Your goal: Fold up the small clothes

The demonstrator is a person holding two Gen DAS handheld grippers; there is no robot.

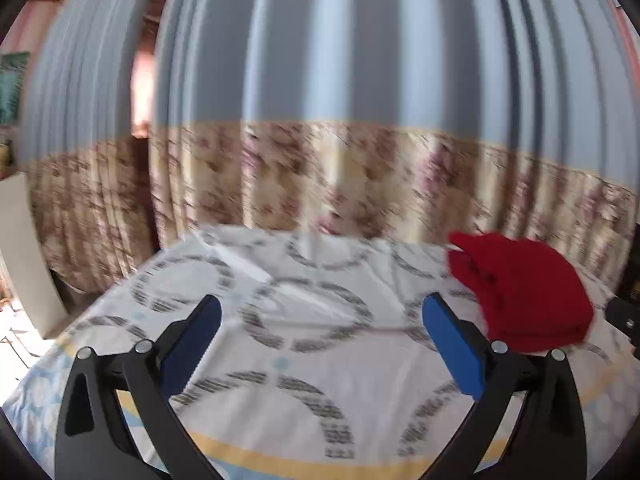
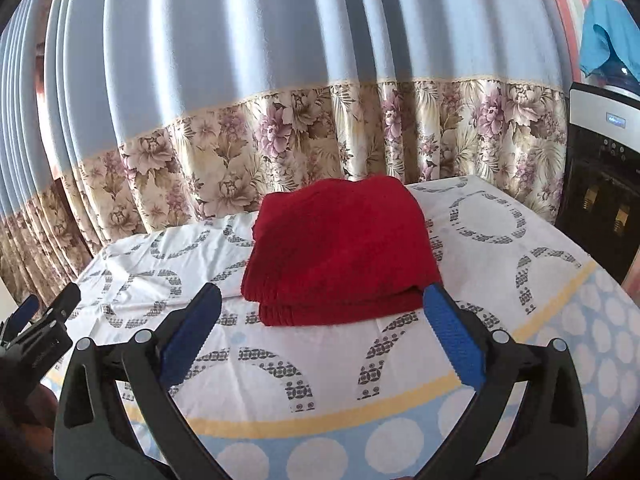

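Note:
A red garment (image 2: 340, 252) lies folded into a thick rectangle on the patterned cloth of the table (image 2: 500, 264). My right gripper (image 2: 322, 304) is open and empty, just in front of the garment's near edge. In the left wrist view the red garment (image 1: 528, 292) lies to the right, past the right finger. My left gripper (image 1: 322, 312) is open and empty over bare cloth (image 1: 304, 360). The left gripper also shows at the left edge of the right wrist view (image 2: 44, 320).
A blue and floral curtain (image 2: 320, 120) hangs close behind the table. A black and white water dispenser (image 2: 604, 184) with a blue cloth (image 2: 608, 36) on top stands at the right. A white panel (image 1: 24, 256) stands left of the table.

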